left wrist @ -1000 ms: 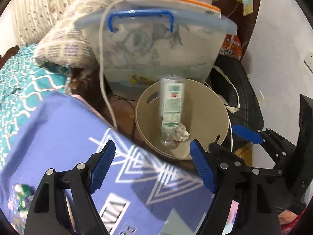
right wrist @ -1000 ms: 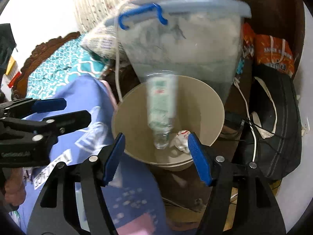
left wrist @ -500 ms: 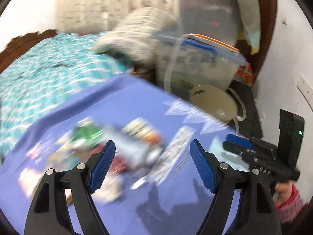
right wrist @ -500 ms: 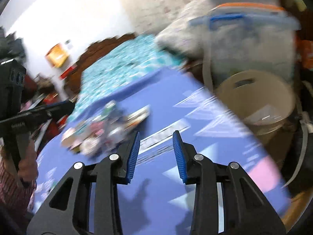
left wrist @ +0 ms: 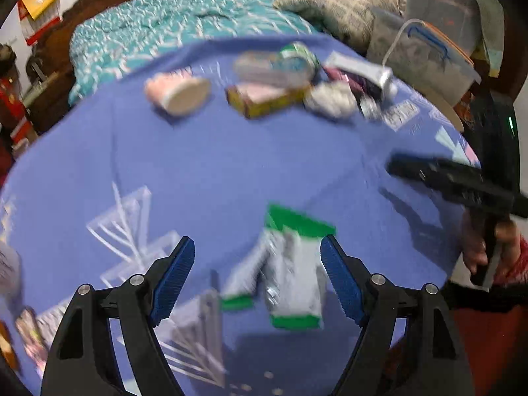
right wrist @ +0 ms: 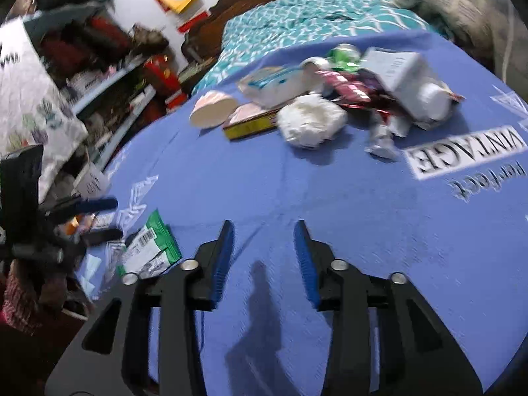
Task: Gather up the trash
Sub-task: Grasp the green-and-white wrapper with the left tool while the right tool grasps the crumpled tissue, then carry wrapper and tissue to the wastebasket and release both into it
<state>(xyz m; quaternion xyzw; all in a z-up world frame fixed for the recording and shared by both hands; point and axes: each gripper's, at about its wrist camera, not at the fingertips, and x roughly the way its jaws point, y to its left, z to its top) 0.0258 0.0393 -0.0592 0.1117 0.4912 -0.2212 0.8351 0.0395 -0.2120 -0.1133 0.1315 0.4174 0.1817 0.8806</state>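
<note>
**Left wrist view: both grippers over the blue sheet, nothing picked up**

Biggest thing here is the bed with the teal quilt, and spread over the near part of it a blue sheet with white print. On the far side of that sheet sits a loose trash pile: a tipped paper cup, a flat yellow-edged box, a crumpled white wad, some shiny wrappers, all touching or overlapping. Well apart from the pile, a green and white wrapper lies flat on the sheet.

The left gripper hangs over that wrapper, jaws spread wide, the wrapper showing between them toward the right pad. Can't tell whether that pad touches it, too blurry. The right gripper is over bare sheet, jaws parted and having just been opening, nothing in between. A hand at the right edge grips its handle.
</note>
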